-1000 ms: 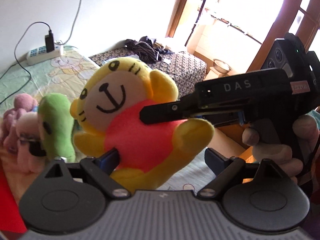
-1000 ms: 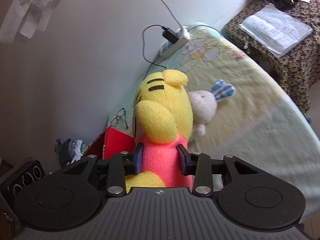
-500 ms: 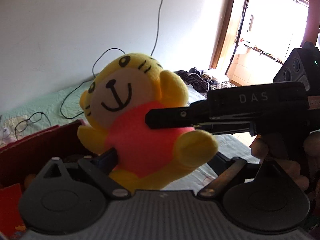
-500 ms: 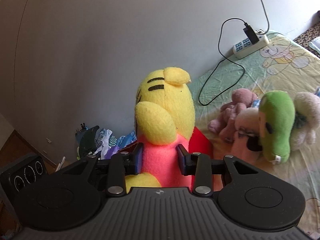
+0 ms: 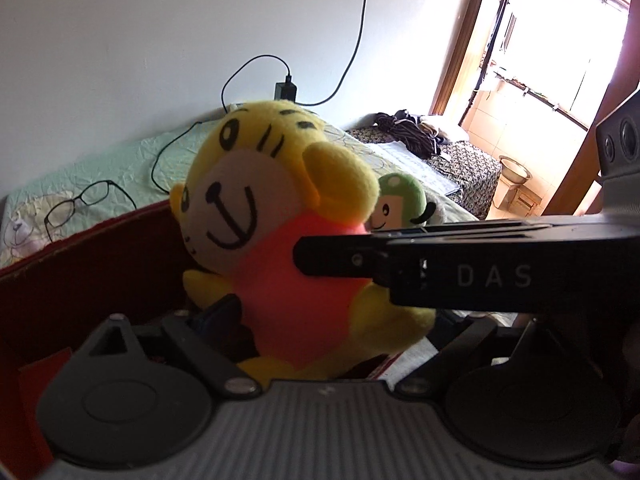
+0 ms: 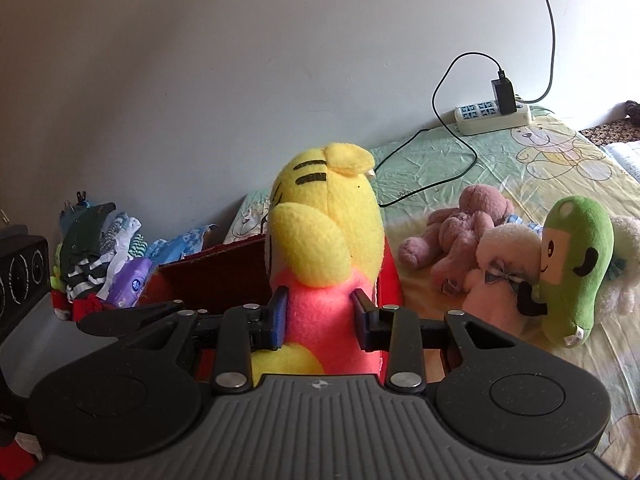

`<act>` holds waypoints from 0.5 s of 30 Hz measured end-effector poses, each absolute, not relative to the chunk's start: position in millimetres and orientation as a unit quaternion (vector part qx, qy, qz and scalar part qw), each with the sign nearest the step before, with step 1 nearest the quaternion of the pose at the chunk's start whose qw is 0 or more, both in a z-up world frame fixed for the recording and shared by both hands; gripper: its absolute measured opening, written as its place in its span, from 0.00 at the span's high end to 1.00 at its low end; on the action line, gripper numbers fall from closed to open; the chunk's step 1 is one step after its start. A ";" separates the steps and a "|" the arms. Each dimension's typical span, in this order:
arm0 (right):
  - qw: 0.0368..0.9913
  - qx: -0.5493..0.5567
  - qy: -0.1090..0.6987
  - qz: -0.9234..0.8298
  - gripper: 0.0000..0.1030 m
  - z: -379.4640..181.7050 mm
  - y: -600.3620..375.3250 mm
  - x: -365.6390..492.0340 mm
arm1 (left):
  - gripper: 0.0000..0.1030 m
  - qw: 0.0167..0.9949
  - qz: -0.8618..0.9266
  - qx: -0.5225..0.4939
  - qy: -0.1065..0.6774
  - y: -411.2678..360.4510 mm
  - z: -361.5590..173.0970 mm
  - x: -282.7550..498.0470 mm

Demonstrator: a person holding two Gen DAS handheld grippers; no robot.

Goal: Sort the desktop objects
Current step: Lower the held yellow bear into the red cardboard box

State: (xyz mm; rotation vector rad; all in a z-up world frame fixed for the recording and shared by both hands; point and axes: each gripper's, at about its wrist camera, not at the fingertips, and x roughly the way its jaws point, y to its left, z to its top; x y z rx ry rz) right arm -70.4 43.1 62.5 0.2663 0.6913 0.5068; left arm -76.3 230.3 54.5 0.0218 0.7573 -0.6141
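Right wrist: yellow tiger plush [image 6: 324, 240], pink-bodied; right gripper [image 6: 320, 316] clamping it.

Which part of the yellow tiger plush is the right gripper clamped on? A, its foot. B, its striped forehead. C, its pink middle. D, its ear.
C: in the right wrist view the right gripper has its jaws pressed against both sides of the pink middle of the yellow tiger plush, below the raised yellow arm and above the yellow foot.
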 end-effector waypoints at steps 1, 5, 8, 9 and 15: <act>0.902 0.122 0.338 0.241 0.65 61.4 47.7 -69.0 | 0.06 0.881 -0.297 0.008 0.367 233.7 51.5 -72.8; 0.903 0.087 0.356 0.223 0.65 60.6 64.2 -70.4 | 0.06 0.873 -0.305 0.000 0.380 247.6 41.3 -67.4; 0.898 0.067 0.383 0.208 0.65 57.7 74.6 -66.4 | 0.06 0.869 -0.307 -0.007 0.388 256.4 33.1 -66.4; 0.895 0.064 0.392 0.203 0.65 56.8 76.9 -64.7 | 0.06 0.868 -0.306 -0.008 0.390 258.1 30.9 -66.2; 0.882 0.052 0.430 0.187 0.65 62.3 84.9 -57.9 | 0.07 0.861 -0.317 -0.028 0.396 267.6 27.1 -64.4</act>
